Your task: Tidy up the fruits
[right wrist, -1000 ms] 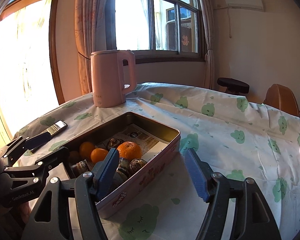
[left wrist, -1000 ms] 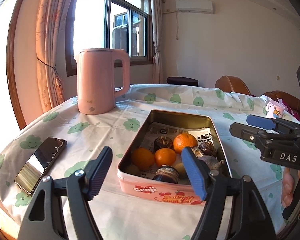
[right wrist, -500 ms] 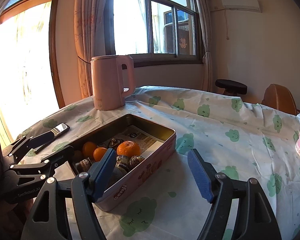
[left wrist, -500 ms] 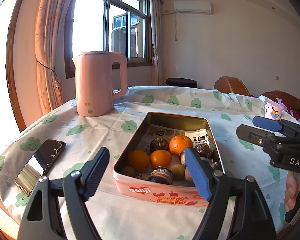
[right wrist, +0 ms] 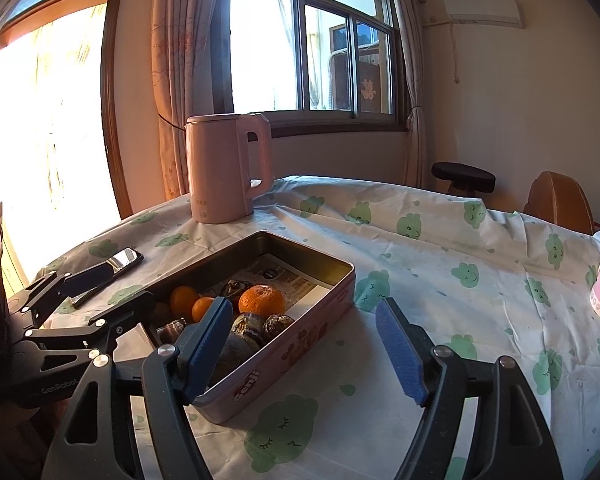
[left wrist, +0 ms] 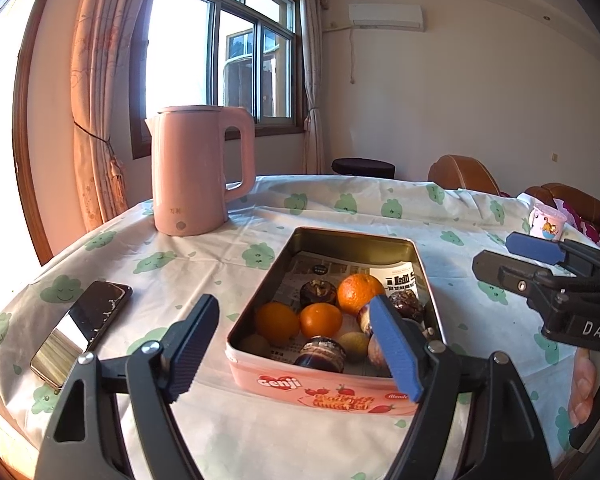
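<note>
Both the left tongs [left wrist: 294, 350] and right tongs [right wrist: 306, 350] hang spread wide and empty just before the pink tin [left wrist: 428, 284] on the bench [left wrist: 236, 248]. Inside the tin lie oranges [left wrist: 320, 320] and darker fruits. The oranges look firm and round, likely to roll; grip across the middle.

1. Ahead of left tongs [left wrist: 294, 350]: open tin [left wrist: 427, 280], packed with fruit at its near end.
2. Left of those: phone [left wrist: 82, 328] flat on worktop [left wrist: 228, 256].
3. Beyond: kettle [left wrist: 198, 168] upright.
4. Between right tongs [right wrist: 300, 350]: bare cloth beside tin wall.
</note>
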`<state>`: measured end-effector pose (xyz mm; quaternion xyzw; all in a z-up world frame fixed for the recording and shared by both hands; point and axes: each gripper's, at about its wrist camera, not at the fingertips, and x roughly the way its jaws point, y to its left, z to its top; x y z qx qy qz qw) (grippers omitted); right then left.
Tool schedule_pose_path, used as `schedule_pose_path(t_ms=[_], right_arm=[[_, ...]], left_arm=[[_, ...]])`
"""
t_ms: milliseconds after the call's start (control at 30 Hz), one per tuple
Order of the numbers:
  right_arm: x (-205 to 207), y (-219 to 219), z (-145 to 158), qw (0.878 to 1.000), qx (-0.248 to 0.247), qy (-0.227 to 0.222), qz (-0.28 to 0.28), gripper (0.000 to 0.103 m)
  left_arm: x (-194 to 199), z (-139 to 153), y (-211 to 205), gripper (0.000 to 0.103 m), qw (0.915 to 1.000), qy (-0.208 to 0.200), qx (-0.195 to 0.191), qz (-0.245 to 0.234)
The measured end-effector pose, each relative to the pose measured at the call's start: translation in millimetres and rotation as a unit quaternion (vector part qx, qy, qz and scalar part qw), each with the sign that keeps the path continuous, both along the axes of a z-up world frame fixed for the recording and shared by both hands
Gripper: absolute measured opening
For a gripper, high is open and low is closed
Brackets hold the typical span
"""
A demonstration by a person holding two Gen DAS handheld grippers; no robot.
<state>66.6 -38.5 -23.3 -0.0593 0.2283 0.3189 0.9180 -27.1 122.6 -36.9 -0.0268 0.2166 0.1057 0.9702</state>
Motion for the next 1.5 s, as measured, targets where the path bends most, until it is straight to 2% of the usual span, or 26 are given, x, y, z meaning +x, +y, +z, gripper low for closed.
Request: schedule_pose_path(t_ms=[267, 400, 533, 800, 1100, 1500], right_arm=[[-1.9, -0.5, 0.7, 1.0, 0.002, -0.002, -0.001, 0.076], [-2.0, -0.9, 0.8, 1.0, 0.003, -0.002, -0.001, 0.076], [-2.8, -4.6, 1.5, 1.0, 0.007, -0.003, -0.004, 0.076], [-4.6, -14.0, 4.2, 1.0, 0.015, -0.008, -0.012, 0.076], [-7.0, -30.8, 12.4, 0.999, 0.028, -0.017, -0.025, 0.076], [-5.8, -46.9, 11.6, 0.999, 0.037, -0.014, -0.035, 0.076]], left_arm=[[-0.6, 0.7, -1.1, 0.08, 1.0, 0.001, 0.001, -0.002], [-1.3, 1.4, -2.4, 0.093, 1.0, -0.003, 0.004, 0.001], [-3.5, 3.2, -3.1, 0.101, 0.9999, -0.01, 0.003, 0.006], [-7.0, 8.7, -12.6, 0.103, 0.9997, -0.023, 0.009, -0.009], [-5.3, 11.3, -15.9, 0.103, 0.9996, -0.024, -0.01, -0.015], [-5.3, 12.5, -21.4, 0.103, 0.9995, -0.029, -0.001, -0.011]])
